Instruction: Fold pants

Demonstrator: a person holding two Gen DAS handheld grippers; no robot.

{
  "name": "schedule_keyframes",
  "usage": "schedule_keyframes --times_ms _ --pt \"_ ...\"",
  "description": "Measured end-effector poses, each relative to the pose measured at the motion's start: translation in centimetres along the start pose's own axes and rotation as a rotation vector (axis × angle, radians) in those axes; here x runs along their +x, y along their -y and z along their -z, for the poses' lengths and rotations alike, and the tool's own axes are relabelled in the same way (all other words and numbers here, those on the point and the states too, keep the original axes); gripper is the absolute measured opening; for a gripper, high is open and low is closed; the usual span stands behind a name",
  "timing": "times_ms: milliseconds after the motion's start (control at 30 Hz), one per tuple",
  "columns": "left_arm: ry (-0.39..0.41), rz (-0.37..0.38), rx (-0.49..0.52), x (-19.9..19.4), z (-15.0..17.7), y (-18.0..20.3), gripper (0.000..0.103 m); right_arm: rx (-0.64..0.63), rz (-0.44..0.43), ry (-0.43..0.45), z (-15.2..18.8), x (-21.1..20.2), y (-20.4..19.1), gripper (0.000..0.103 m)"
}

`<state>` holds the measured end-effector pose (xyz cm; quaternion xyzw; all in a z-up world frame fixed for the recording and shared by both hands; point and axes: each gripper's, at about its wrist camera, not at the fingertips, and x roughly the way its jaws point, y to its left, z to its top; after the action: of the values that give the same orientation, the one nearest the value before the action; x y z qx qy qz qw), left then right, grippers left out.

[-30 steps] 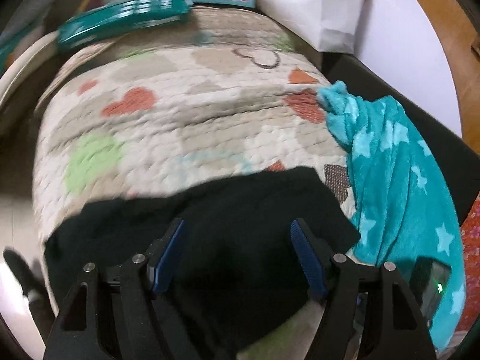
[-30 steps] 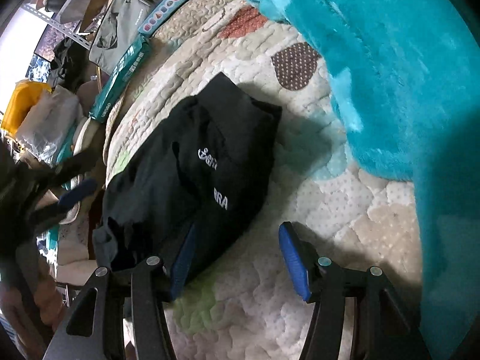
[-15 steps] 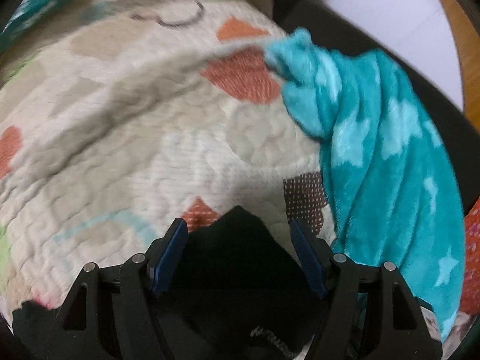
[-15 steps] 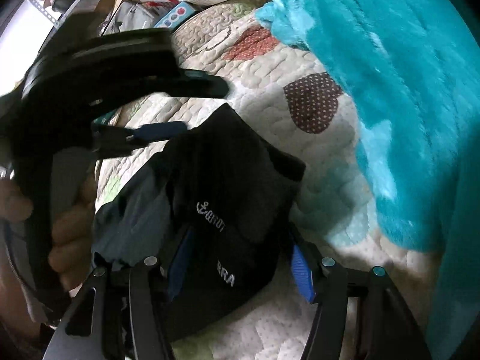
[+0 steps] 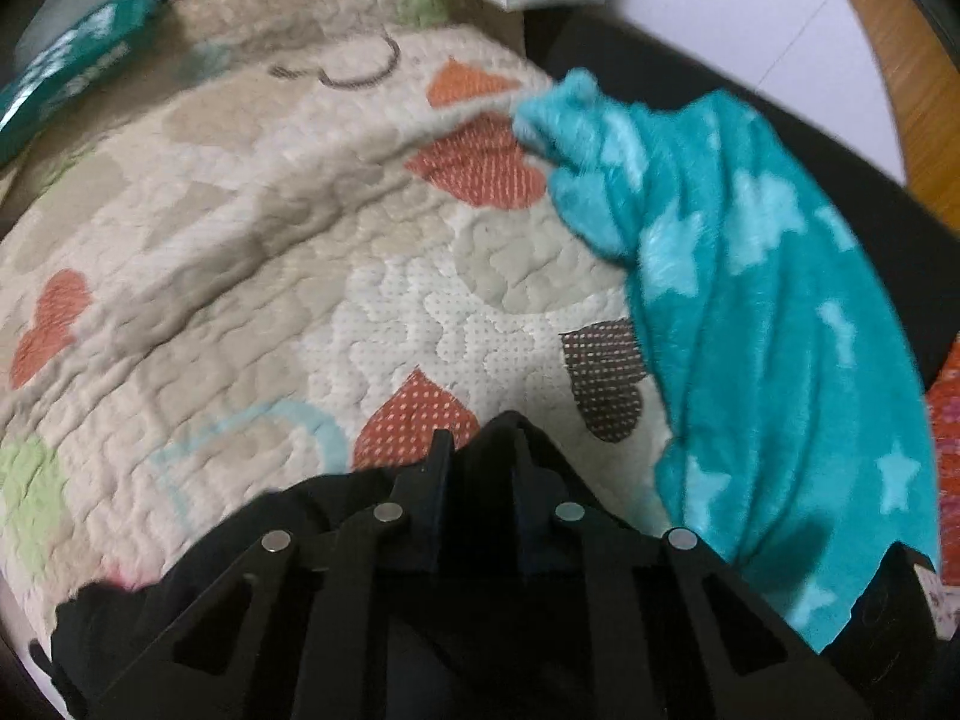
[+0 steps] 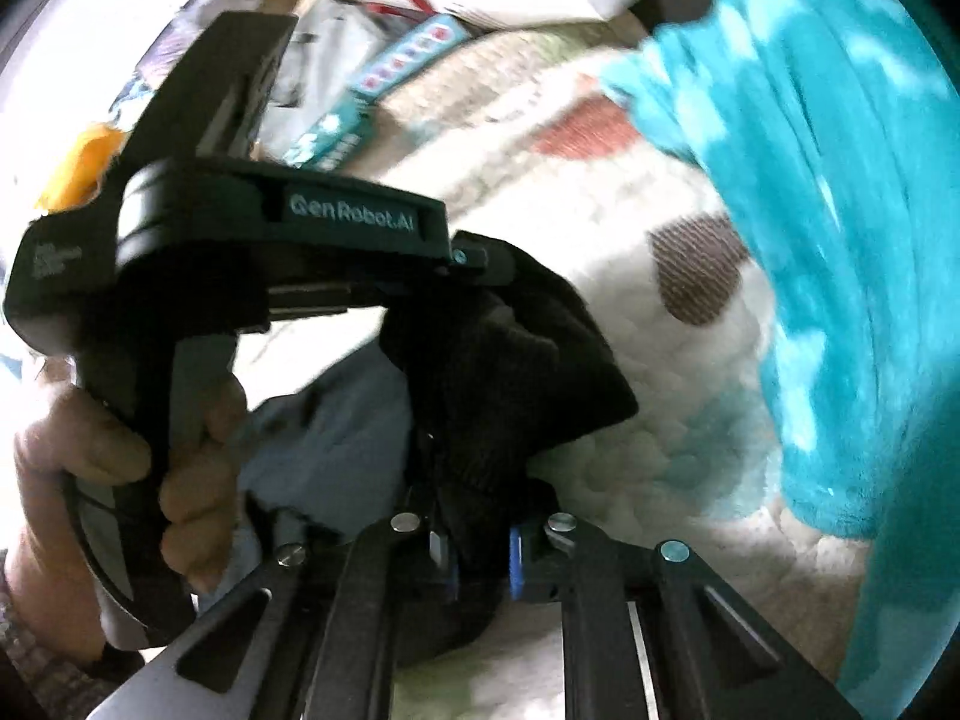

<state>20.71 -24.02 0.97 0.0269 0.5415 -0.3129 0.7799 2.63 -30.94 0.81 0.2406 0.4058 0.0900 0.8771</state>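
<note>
Jaws of both grippers have just closed: left gripper (image 5: 480, 450) pinches the black pants (image 5: 498, 438) corner, right gripper (image 6: 480, 546) apparently clamps another fold, over the quilt (image 5: 270, 276).

Beyond the pants (image 5: 336, 516) you have bare quilt (image 5: 336, 276) to move across. Right of them the teal blanket (image 5: 774, 324) lies just beside, blocking that side. Boxes (image 5: 66, 78) line the quilt's far edge, well apart from the pants.
</note>
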Motion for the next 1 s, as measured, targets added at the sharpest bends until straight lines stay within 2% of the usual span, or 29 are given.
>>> schedule_keyframes --times_ms 133,233,333,467,600,733,833,867,900,1000 --pt "0.110 0.065 -0.089 -5.9 2.2 -2.3 0.016 -0.127 -0.025 0.026 0.5 -1.4 -3.6 0.011" --pt "0.179 0.097 -0.160 -9.1 3.2 -4.2 0.016 -0.274 -0.047 0.030 1.5 -2.3 -7.7 0.011" --pt "0.261 0.128 -0.255 -12.8 6.1 -7.4 0.016 -0.381 -0.073 0.014 2.4 -2.6 -11.1 0.011" --pt "0.339 0.152 -0.387 -15.7 10.7 -12.3 0.016 -0.536 -0.087 -0.038 4.4 -0.9 -16.0 0.011" --pt "0.387 0.212 -0.550 -15.9 15.8 -17.7 0.016 -0.717 -0.056 -0.086 7.5 1.8 -20.1 0.011" --pt "0.400 0.234 -0.662 -14.7 19.7 -21.7 0.016 -0.907 0.010 -0.127 11.5 4.9 -22.8 0.013" --pt "0.406 0.233 -0.759 -13.7 21.9 -24.2 0.019 -1.025 0.060 -0.126 14.5 5.8 -23.5 0.024" --pt "0.407 0.244 -0.788 -13.4 22.4 -24.9 0.027 -1.061 0.063 -0.126 15.5 5.9 -23.6 0.030" --pt "0.410 0.263 -0.819 -13.1 23.0 -25.6 0.034 -1.083 0.062 -0.125 16.1 5.7 -23.5 0.035" --pt "0.414 0.307 -0.877 -12.9 24.5 -27.0 0.037 -1.100 0.014 -0.156 17.2 5.2 -23.1 0.047"
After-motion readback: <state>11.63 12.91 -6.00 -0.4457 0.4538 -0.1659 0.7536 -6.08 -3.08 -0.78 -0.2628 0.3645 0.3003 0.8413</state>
